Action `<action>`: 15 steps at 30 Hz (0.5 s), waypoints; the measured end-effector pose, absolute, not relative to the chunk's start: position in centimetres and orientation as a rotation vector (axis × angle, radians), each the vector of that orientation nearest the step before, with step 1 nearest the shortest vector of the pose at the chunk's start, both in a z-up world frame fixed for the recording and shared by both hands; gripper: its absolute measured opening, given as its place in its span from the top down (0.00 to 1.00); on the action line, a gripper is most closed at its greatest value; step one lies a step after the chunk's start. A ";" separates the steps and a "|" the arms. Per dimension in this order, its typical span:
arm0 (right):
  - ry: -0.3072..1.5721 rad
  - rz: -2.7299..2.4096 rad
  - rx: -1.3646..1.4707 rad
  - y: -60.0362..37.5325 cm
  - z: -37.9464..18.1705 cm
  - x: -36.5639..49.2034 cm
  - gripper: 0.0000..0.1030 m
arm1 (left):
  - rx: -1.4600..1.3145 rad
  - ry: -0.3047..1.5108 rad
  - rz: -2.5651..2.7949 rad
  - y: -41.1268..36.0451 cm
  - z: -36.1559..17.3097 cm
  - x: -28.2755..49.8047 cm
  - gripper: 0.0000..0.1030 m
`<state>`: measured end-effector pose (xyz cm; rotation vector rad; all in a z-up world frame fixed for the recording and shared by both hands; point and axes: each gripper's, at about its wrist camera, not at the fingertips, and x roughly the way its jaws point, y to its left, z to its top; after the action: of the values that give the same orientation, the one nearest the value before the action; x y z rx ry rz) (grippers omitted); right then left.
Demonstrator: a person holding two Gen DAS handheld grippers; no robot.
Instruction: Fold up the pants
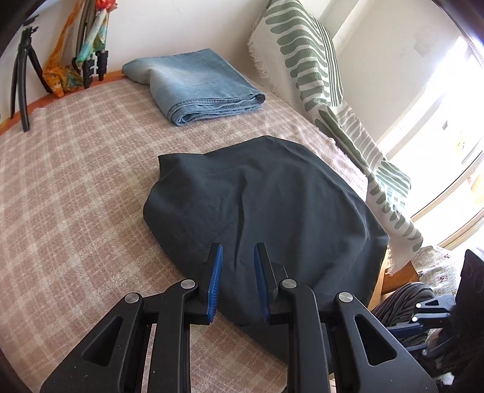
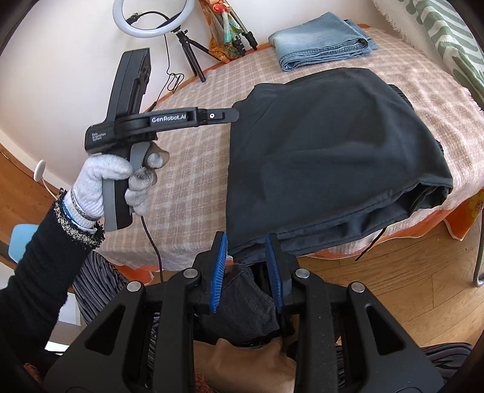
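The black pants [image 1: 266, 205] [image 2: 332, 151] lie folded into a thick bundle on the table's pink plaid cloth [image 1: 75, 181] [image 2: 187, 169], reaching its near right edge. My left gripper [image 1: 238, 246] hovers over the bundle's near side, jaws a little apart with nothing between the pads. Seen side-on in the right wrist view, the left gripper [image 2: 234, 115] sits at the bundle's left edge, held by a white-gloved hand [image 2: 106, 178]. My right gripper [image 2: 245, 237] is off the table's front edge, open. The bundle's near corner shows in its gap, untouched by the pads.
Folded blue jeans [image 1: 199, 87] [image 2: 320, 42] lie at the table's far side. A green-patterned throw [image 1: 308, 51] hangs at the right. A ring light [image 2: 152, 18] and tripods [image 1: 22, 75] stand by the wall. Wooden floor [image 2: 408, 278] and a chair leg [image 2: 479, 257] lie beyond the front edge.
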<state>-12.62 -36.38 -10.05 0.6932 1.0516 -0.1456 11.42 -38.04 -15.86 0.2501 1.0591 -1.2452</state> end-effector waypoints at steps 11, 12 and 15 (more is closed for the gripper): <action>1.055 -0.177 0.613 -33.7 -13.7 -11.4 0.61 | 0.236 1.118 -1.236 -39.0 -18.3 11.6 0.81; 1.057 -0.176 0.625 -33.8 -13.8 -11.4 0.61 | 0.236 1.121 -1.236 -39.1 -18.5 11.6 0.81; 1.048 -0.157 0.621 -33.5 -13.5 -11.2 0.61 | 0.232 1.125 -1.234 -39.1 -18.7 11.7 0.81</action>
<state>-11.15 -33.45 -13.48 0.6215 1.0480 -0.1566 11.74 -39.06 -18.71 0.2321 1.1246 -1.2339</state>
